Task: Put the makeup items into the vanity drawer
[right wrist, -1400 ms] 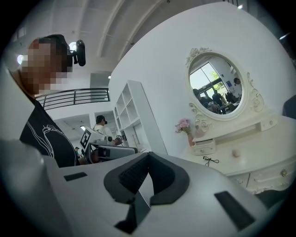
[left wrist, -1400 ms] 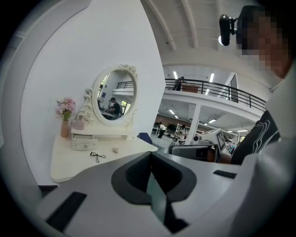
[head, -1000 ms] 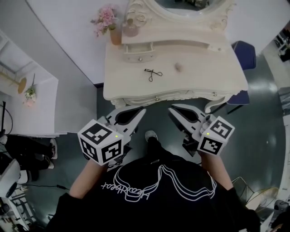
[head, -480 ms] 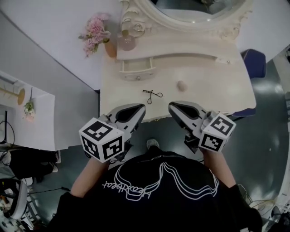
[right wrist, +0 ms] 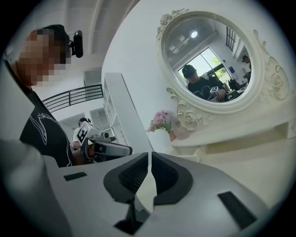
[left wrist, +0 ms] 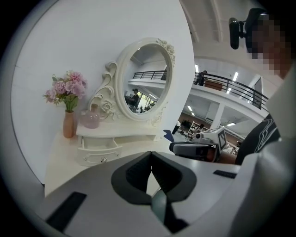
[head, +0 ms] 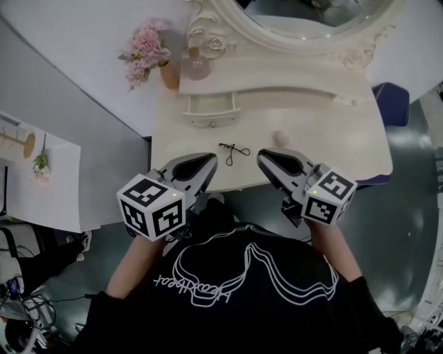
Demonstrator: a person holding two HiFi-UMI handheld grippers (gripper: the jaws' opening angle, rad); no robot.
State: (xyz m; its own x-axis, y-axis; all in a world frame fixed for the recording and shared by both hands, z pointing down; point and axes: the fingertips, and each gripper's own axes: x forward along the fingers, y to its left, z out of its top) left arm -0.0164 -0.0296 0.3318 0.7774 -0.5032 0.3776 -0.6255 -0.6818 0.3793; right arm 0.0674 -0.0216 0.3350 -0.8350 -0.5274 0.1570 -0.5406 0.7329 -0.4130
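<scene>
The cream vanity [head: 332, 148] has a small drawer [head: 211, 109] standing open at the back left of its top. A black eyelash curler [head: 235, 150] and a beige makeup sponge [head: 279, 137] lie on the top near the front edge. My left gripper [head: 209, 161] hovers just short of the curler, at the front edge, shut and empty. My right gripper [head: 266, 159] is level with it, just in front of the sponge, also shut and empty. The open drawer [left wrist: 98, 150] shows in the left gripper view beyond the closed jaws.
A vase of pink flowers [head: 169, 72] and a pink bottle [head: 197, 67] stand on the raised shelf under the oval mirror [head: 311, 21]. A blue chair [head: 391, 93] sits behind the vanity on the right. A white shelf unit [head: 41, 180] is to the left.
Both grippers have come forward together from below the vanity's front edge to over it. The vanity now sits nearer and lower in the head view.
</scene>
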